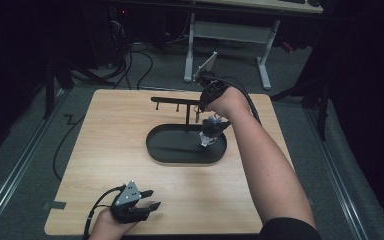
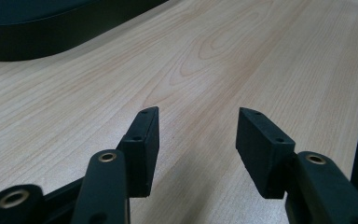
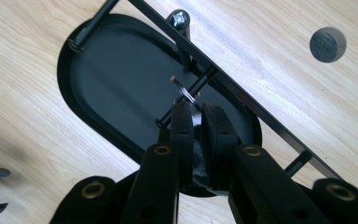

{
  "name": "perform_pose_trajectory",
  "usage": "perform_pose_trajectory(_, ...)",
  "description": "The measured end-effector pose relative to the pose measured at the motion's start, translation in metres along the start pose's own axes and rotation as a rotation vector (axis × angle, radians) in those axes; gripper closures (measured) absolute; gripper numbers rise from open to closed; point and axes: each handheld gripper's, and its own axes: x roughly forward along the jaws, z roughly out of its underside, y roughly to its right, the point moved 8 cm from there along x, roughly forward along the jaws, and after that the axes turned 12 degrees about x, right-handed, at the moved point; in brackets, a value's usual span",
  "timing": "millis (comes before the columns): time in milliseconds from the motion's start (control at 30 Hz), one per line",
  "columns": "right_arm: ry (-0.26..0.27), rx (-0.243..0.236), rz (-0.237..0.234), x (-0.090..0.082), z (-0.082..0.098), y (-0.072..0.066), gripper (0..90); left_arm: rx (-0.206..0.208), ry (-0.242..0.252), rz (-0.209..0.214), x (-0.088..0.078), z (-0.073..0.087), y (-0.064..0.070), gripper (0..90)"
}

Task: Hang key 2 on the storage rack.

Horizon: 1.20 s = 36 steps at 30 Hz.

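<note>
R hand-held gripper (image 3: 196, 112) is reaching over the black stand (image 1: 186, 145), jaws nearly together and clamping a small item w/ a wire ring (image 3: 186, 93) at its top. The ring is sitting right at one of the pegs (image 3: 200, 81) hanging off the stand's crossbar (image 1: 176, 100), above the stand's oval base, near its R end. What the item is exactly: too small & blurred to tell. In the high view it's showing as a pale dangling bit (image 1: 209, 132) just below the crossbar.

L hand-held gripper (image 1: 139, 200) is idling well away from the stand, toward the near edge of the worktop (image 1: 105, 145), jaws apart, holding nothing.

Risks, as I judge them: ring is small and the peg thin, so it's prob easy to miss and let go early, w/ the item dropping onto the base. Pushing sideways on the peg could be tipping or sliding the stand, since nothing is bracing it. Grip is on the item's body, not the ring, so the ring may be swinging off line.

Surface: light wood-grain worktop, flat, w/ a round dark disc (image 3: 327, 44) lying beyond the stand. Room is dim; grey floor, cables (image 1: 130, 65) and a white desk frame (image 1: 230, 35) behind the stand.
</note>
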Motion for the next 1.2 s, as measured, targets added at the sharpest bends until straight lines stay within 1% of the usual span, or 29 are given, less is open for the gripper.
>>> perform_pose_trajectory(100, 0.008, 0.001, -0.003, -0.004, 0.003, -0.001, 84.0, -0.001, -0.004, 0.007, 0.001, 0.000, 0.000, 49.9)
perform_pose_trajectory(133, 0.010, 0.010, -0.002, -0.006, 0.004, -0.001, 83.7, -0.001, -0.003, 0.006, 0.001, 0.000, 0.001, 49.9)
perform_pose_trajectory(167, 0.019, 0.003, -0.001, -0.007, 0.004, -0.001, 83.1, 0.000, -0.005, 0.006, 0.002, 0.000, 0.001, 49.8)
perform_pose_trajectory(200, 0.018, 0.007, -0.005, -0.009, 0.006, -0.001, 82.3, 0.002, -0.007, 0.008, 0.002, 0.000, 0.001, 49.9)
perform_pose_trajectory(267, 0.023, -0.007, 0.001, -0.012, 0.009, 0.000, 81.4, 0.005, -0.008, 0.009, 0.002, 0.000, 0.001, 49.9)
perform_pose_trajectory(333, 0.029, 0.004, -0.012, -0.015, 0.013, -0.002, 79.2, 0.007, -0.012, 0.013, 0.003, 0.000, 0.002, 49.8)
perform_pose_trajectory(500, 0.031, 0.002, -0.021, -0.016, 0.023, -0.002, 74.6, 0.017, -0.012, 0.011, 0.004, 0.000, 0.003, 49.8)
perform_pose_trajectory(600, 0.033, -0.008, -0.025, -0.014, 0.031, -0.005, 70.7, 0.015, -0.014, 0.013, 0.005, 0.000, 0.003, 49.7)
perform_pose_trajectory(633, 0.025, 0.004, -0.027, -0.012, 0.036, -0.008, 69.3, 0.014, -0.015, 0.013, 0.005, 0.000, 0.003, 49.7)
perform_pose_trajectory(700, 0.021, -0.014, -0.021, -0.009, 0.041, -0.009, 67.1, 0.015, -0.017, 0.015, 0.006, 0.000, 0.003, 49.6)
perform_pose_trajectory(767, 0.029, -0.010, -0.023, -0.006, 0.046, -0.011, 65.0, 0.017, -0.019, 0.015, 0.006, 0.000, 0.003, 49.6)
perform_pose_trajectory(800, 0.032, -0.026, -0.024, -0.005, 0.049, -0.011, 63.4, 0.019, -0.020, 0.016, 0.006, 0.000, 0.003, 49.6)
perform_pose_trajectory(933, 0.027, -0.021, -0.030, 0.002, 0.061, -0.014, 60.5, 0.021, -0.020, 0.016, 0.007, 0.000, 0.004, 49.5)
perform_pose_trajectory(967, 0.030, -0.016, -0.029, 0.003, 0.064, -0.014, 59.5, 0.022, -0.018, 0.016, 0.007, 0.000, 0.004, 49.6)
perform_pose_trajectory(1000, 0.043, -0.021, -0.027, 0.005, 0.065, -0.013, 59.1, 0.022, -0.020, 0.018, 0.007, 0.000, 0.004, 49.7)
perform_pose_trajectory(1033, 0.051, -0.016, -0.038, 0.006, 0.068, -0.013, 58.0, 0.022, -0.021, 0.019, 0.007, 0.000, 0.004, 49.8)
perform_pose_trajectory(1100, 0.063, -0.018, -0.039, 0.008, 0.073, -0.013, 56.0, 0.022, -0.021, 0.021, 0.008, 0.000, 0.005, 49.8)
perform_pose_trajectory(1167, 0.084, -0.005, -0.048, 0.013, 0.080, -0.015, 53.2, 0.024, -0.024, 0.022, 0.008, 0.001, 0.005, 49.8)
perform_pose_trajectory(1200, 0.097, -0.010, -0.057, 0.017, 0.085, -0.016, 52.3, 0.024, -0.029, 0.026, 0.008, 0.001, 0.005, 49.8)
